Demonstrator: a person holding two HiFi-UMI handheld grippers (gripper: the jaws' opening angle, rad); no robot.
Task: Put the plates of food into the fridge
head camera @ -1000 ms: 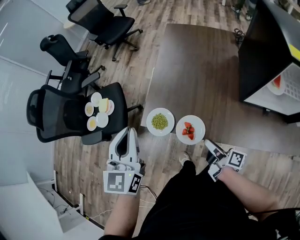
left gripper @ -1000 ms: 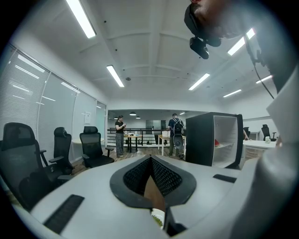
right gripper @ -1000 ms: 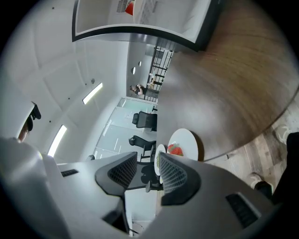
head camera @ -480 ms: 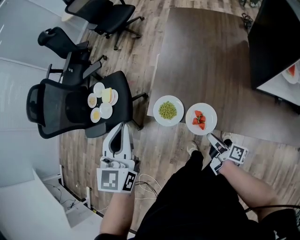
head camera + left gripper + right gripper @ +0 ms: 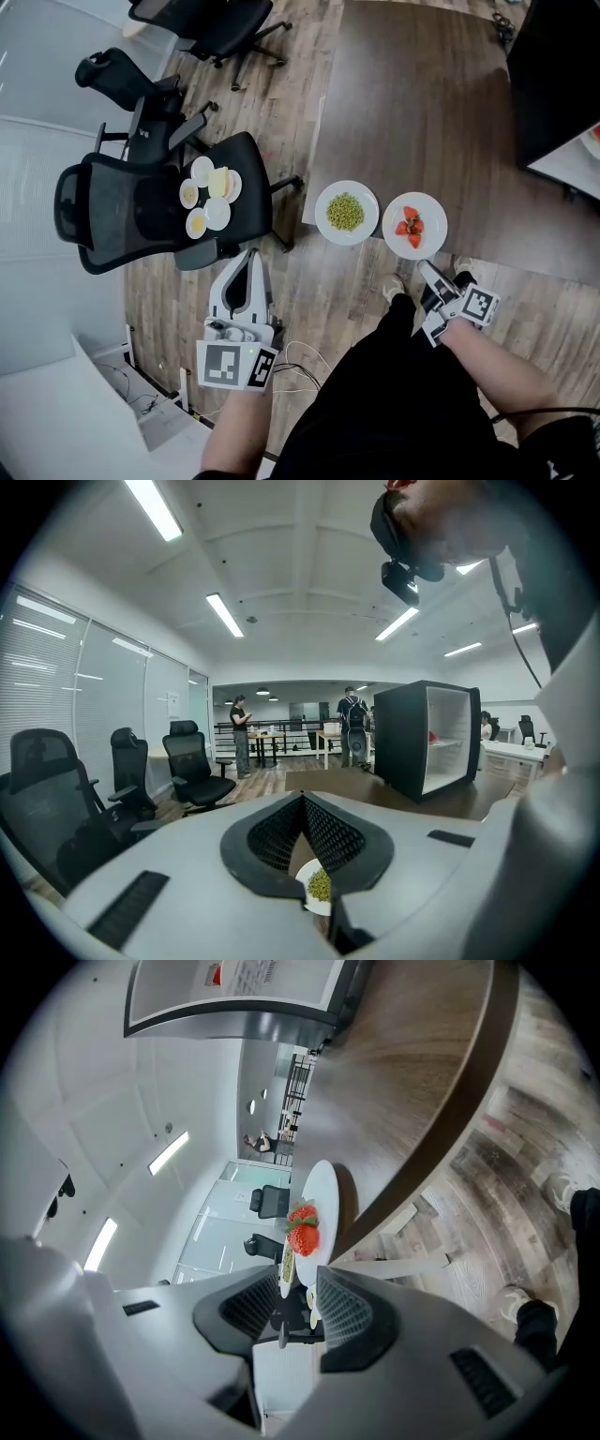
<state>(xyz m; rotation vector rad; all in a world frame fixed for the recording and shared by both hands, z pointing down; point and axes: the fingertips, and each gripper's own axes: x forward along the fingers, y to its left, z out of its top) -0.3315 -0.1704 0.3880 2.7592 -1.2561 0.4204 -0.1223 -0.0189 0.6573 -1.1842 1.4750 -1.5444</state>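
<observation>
Jaws of right tool point(image 5: 425, 273) just closing around strawberry plate point(image 5: 431, 210) rim.

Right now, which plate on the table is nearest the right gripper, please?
The plate of strawberries: its rim is at the tips of the right gripper, whose jaws have just been closing without gripping it; the plate of green peas lies farther left.

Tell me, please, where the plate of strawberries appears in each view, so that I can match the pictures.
Head view: the plate of strawberries lies right of centre, at the near edge of the table.
Left gripper view: not in it.
Right gripper view: the plate sits near the centre, seen almost edge-on, at the table's edge.
Shared landmark: the dark wooden table, visible in all three views.
</observation>
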